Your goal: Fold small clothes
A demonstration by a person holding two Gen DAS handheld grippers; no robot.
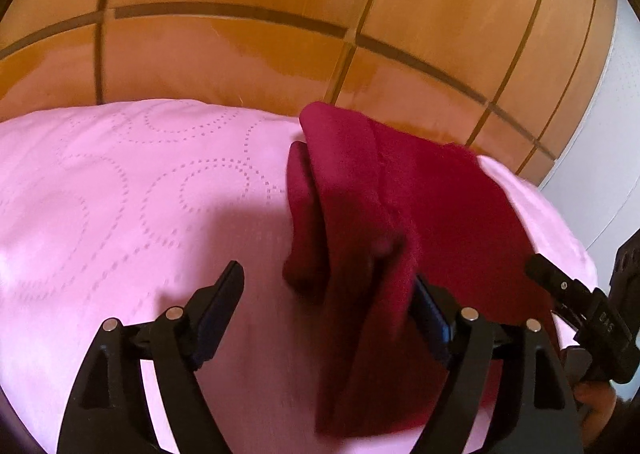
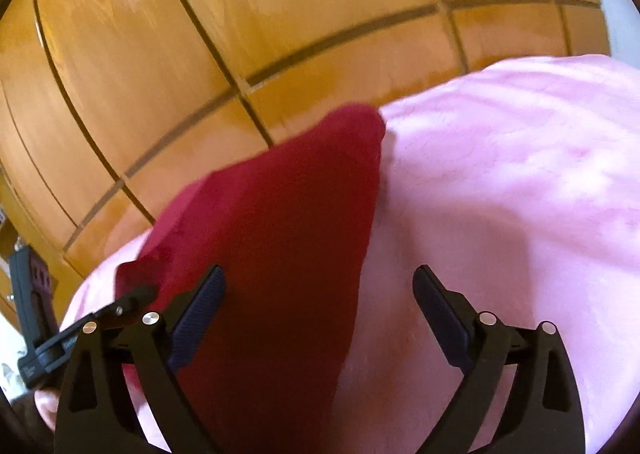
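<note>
A dark red small garment [image 1: 384,221] lies folded in layers on a pink bedspread [image 1: 120,213]. My left gripper [image 1: 328,282] is open, its jaws wide apart, with the garment's near edge between them and draped against the right finger. In the right wrist view the same red garment [image 2: 280,238] runs from the bed's far edge toward me. My right gripper [image 2: 320,286] is open, its left finger over the cloth and its right finger over bare bedspread [image 2: 500,193]. The right gripper also shows in the left wrist view [image 1: 576,302] at the garment's right edge.
A glossy wooden panel wall [image 1: 280,13] with dark grooves stands right behind the bed. A white wall [image 1: 612,133] is at the far right. The left gripper's body [image 2: 36,314] shows at the left edge of the right wrist view.
</note>
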